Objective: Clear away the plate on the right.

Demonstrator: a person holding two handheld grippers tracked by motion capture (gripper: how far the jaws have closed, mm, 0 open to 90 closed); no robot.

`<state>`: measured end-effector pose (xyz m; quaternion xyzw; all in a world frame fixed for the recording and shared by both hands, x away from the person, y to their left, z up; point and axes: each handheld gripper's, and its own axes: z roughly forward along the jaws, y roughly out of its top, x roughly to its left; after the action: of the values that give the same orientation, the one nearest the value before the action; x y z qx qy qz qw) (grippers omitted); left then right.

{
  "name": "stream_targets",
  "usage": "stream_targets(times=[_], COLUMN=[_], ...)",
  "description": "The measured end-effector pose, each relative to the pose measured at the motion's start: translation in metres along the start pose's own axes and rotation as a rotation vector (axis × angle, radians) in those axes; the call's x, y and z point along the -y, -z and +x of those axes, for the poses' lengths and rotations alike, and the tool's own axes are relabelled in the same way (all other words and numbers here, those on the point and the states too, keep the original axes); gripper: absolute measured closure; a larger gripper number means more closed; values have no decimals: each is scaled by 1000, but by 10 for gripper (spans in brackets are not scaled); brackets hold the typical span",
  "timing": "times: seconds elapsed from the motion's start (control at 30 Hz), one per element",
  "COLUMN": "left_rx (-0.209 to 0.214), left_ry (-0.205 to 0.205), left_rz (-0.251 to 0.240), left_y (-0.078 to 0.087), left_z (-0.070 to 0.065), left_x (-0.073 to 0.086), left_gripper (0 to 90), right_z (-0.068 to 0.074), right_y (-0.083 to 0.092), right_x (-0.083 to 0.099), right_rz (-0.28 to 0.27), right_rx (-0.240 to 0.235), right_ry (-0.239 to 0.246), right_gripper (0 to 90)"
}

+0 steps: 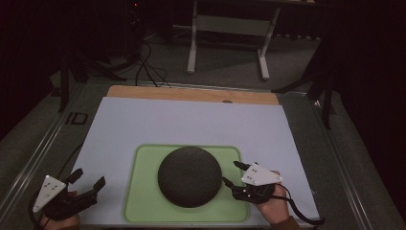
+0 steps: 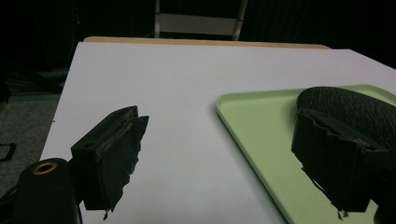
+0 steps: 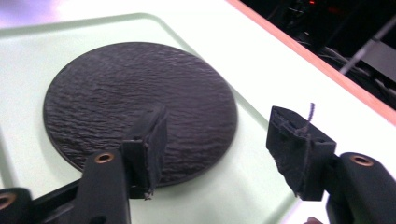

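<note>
At the lower middle of the high view, a black plate [image 1: 189, 176] is seen on a green tray [image 1: 143, 191], between the left gripper [image 1: 88, 181] and the right gripper [image 1: 231, 173], both with jaws spread and empty.

One black plate [image 1: 189, 176], one green tray [image 1: 143, 191], one white sheet [image 1: 191, 124] on one bench [image 1: 191, 94]; two tongs, left [image 1: 88, 179] and right [image 1: 231, 173]; possibly more in the dark.

The plate [image 1: 189, 176] is black with a rippled, wavy surface pattern. It sits on a pale green tray [image 1: 143, 201]. A white sheet [image 1: 191, 124] covers the bench [image 1: 191, 93], whose bare edge looks light wood-brown, perhaps orange, in the dim light.
</note>
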<state>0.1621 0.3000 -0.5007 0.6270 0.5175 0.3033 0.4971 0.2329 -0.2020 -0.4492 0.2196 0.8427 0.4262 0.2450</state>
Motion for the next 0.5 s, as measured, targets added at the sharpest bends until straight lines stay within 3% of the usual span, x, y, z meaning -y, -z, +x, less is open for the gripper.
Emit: stream_targets(times=[0.23,0.5], left_rx=[2,8], left_ry=[-1,-7], left_rz=[-2,-5], left_y=[0,1], left_z=[0,-1], left_x=[0,-1], left_gripper=[158,158], right_z=[-17,-32], right_y=[19,42], right_x=[30,72], right_rz=[-17,0], right_rx=[73,169], right_ry=[-117,-231], right_gripper=[344,354])
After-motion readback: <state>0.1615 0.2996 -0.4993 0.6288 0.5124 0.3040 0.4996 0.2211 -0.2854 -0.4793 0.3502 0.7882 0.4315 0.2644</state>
